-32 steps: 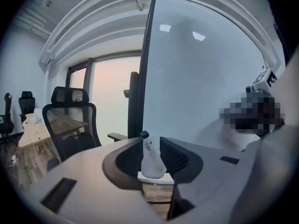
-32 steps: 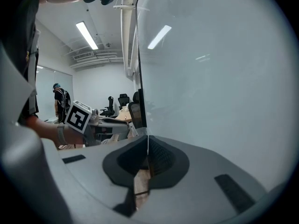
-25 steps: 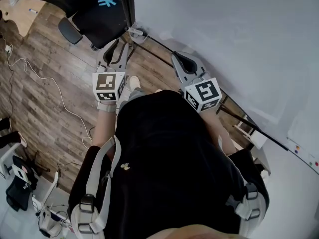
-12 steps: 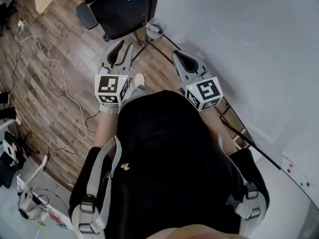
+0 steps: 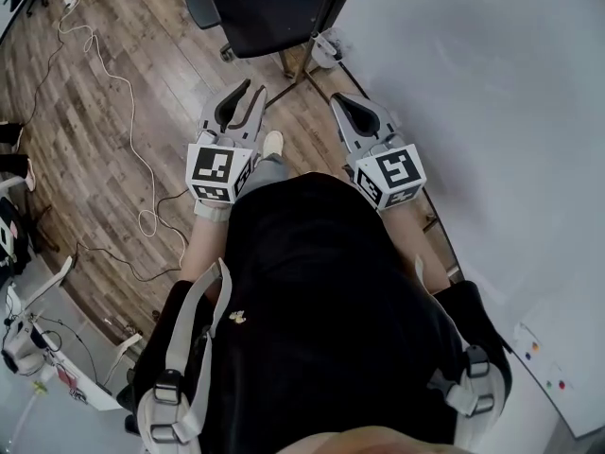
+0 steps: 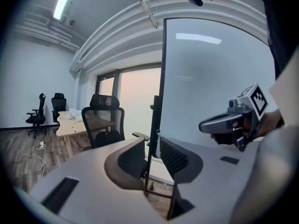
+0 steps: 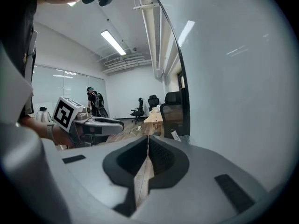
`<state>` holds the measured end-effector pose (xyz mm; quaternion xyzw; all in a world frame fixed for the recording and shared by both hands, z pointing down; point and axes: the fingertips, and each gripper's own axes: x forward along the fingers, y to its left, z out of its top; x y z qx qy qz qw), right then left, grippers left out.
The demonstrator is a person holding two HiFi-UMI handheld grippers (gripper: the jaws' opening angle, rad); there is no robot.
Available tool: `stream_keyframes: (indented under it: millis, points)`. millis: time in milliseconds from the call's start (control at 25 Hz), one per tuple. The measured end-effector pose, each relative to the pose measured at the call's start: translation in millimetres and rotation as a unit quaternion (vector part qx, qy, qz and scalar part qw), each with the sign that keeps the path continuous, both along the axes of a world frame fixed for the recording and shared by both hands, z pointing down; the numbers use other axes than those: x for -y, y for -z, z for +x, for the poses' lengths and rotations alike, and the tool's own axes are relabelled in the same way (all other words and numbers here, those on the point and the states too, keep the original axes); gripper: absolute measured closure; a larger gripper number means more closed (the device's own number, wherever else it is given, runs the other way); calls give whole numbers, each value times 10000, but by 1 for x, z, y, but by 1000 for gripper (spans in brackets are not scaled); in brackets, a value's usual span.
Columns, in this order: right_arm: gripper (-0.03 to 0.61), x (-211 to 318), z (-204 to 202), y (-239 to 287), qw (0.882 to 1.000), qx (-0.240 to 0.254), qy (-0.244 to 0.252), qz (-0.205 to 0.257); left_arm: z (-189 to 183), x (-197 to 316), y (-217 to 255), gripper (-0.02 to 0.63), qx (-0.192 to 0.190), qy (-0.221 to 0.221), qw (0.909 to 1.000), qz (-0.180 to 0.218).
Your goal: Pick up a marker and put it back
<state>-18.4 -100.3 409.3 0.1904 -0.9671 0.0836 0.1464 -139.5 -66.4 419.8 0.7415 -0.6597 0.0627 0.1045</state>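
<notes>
No marker shows clearly in any view. My left gripper (image 5: 253, 90) is held out in front of the person's body over the wooden floor, its jaws open with nothing between them; in the left gripper view (image 6: 152, 146) a dark leg of the whiteboard frame shows through the gap. My right gripper (image 5: 338, 100) hangs beside it, close to the whiteboard (image 5: 473, 112), jaws shut with only a thin slit (image 7: 148, 141) and nothing held. Each gripper view shows the other gripper: the right one (image 6: 208, 124), the left one (image 7: 114, 122).
A black office chair (image 5: 265, 8) stands ahead by the whiteboard's end. A white cable (image 5: 123, 112) trails over the floor at left. Small coloured dots (image 5: 544, 367) sit on the board at lower right. A wooden desk (image 6: 74, 122) and more chairs are farther off.
The view has shifted along the whiteboard: chair, cable and floor have slid right and down the picture. Both grippers keep their pose and jaw state.
</notes>
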Motion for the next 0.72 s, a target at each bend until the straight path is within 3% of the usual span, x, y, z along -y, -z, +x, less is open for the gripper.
stream_keyframes:
  millis: [720]
  points:
    - [561, -48, -53, -6, 9959, 7, 898, -79, -25, -76, -11, 540, -214, 627, 9977, -145]
